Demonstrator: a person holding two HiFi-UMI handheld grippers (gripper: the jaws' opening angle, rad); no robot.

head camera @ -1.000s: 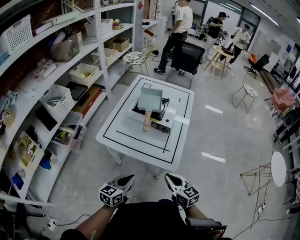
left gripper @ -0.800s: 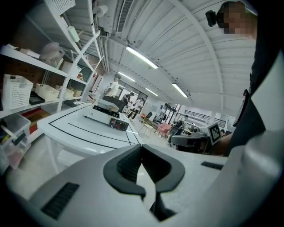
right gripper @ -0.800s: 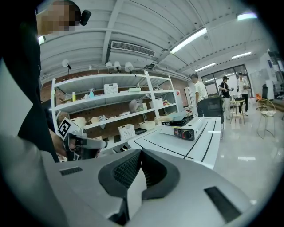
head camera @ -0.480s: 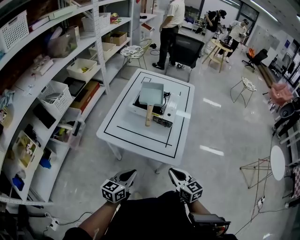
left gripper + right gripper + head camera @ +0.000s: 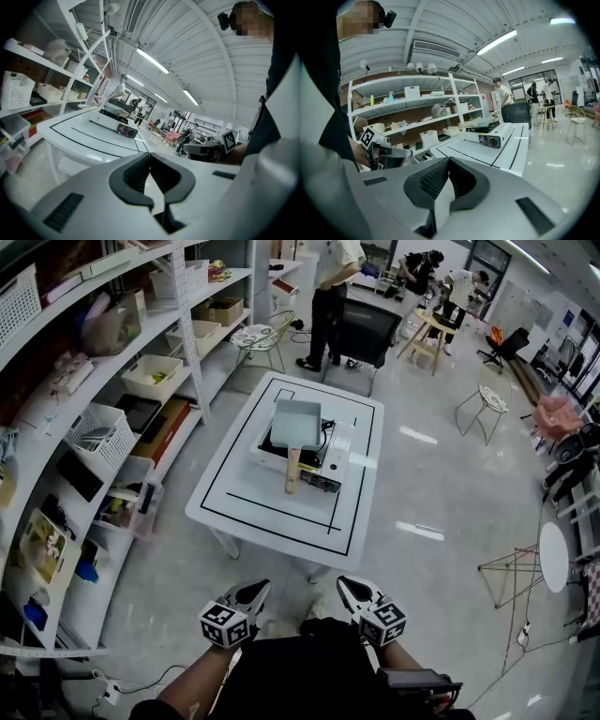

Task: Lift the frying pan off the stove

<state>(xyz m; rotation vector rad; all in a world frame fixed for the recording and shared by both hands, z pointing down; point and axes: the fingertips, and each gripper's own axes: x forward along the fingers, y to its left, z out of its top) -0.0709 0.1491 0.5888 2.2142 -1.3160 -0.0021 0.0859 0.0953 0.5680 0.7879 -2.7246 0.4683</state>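
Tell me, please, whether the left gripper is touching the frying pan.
Apart. The head view shows the left gripper near the person's body, with floor and the table edge between it and the frying pan on the stove.

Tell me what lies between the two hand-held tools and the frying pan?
Head view: only a strip of floor and the near part of the white table lie between the left tool, the right tool and the frying pan.
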